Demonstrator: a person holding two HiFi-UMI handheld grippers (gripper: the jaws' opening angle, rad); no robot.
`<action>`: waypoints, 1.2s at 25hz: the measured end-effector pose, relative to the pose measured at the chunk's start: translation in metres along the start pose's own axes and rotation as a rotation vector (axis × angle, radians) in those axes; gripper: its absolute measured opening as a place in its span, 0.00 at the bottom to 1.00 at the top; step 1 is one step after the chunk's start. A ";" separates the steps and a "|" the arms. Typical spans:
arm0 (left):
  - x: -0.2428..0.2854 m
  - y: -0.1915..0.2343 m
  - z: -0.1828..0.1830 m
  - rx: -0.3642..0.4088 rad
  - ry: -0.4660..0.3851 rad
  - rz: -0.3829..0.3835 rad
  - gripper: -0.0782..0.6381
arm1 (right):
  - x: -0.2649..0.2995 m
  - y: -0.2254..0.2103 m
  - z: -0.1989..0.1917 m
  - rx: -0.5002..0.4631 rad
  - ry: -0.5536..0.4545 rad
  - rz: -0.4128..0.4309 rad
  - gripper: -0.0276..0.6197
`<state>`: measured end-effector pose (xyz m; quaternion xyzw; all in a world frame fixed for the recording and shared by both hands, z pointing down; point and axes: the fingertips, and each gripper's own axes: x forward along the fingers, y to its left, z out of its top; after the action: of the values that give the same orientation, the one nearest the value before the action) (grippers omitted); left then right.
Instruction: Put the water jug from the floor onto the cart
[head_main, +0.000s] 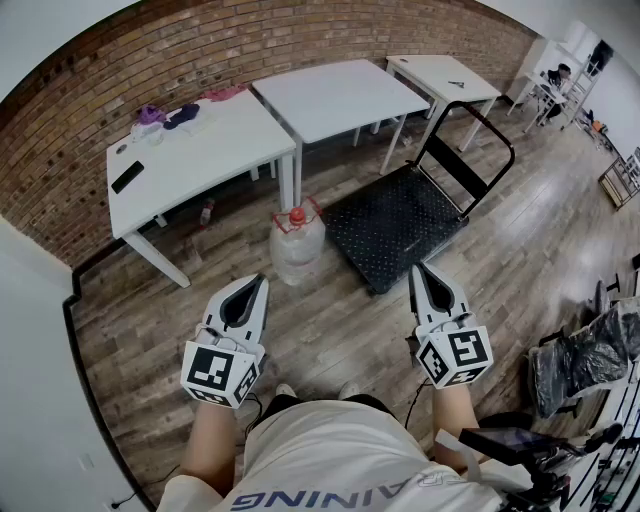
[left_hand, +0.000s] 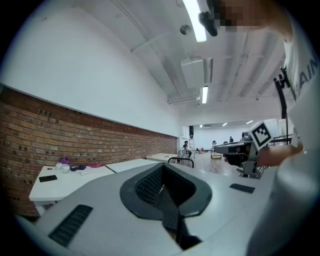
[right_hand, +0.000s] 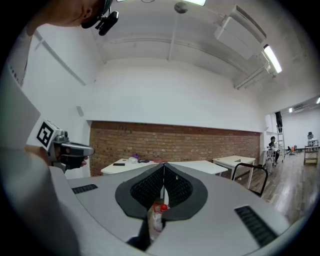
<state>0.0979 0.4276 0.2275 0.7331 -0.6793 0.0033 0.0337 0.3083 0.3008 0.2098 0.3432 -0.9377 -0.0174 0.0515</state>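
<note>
Water jug (head_main: 297, 248), clear with a red cap, stands upright on the floor (head_main: 330, 330) just beside a white table (head_main: 190, 160) leg, with the black cart (head_main: 400, 222) deck next to it. Left gripper (head_main: 260, 286) and right gripper (head_main: 418, 272) are held level, short of the jug, jaws pressed together on nothing. Likely best: spread the jaws first, take the neck with one, steady the body with the other, lift clear of the deck edge.
</note>
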 end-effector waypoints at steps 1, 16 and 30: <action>0.000 0.006 0.002 -0.002 -0.001 0.000 0.11 | 0.004 0.003 0.002 -0.001 0.000 -0.001 0.05; -0.057 0.099 -0.017 -0.056 -0.040 0.070 0.11 | 0.035 0.085 -0.007 -0.049 0.054 0.015 0.05; -0.036 0.131 -0.027 -0.040 0.019 0.100 0.11 | 0.104 0.090 -0.015 -0.029 0.047 0.094 0.05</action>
<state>-0.0341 0.4551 0.2584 0.6972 -0.7148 -0.0016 0.0545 0.1731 0.3030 0.2398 0.2982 -0.9510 -0.0206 0.0791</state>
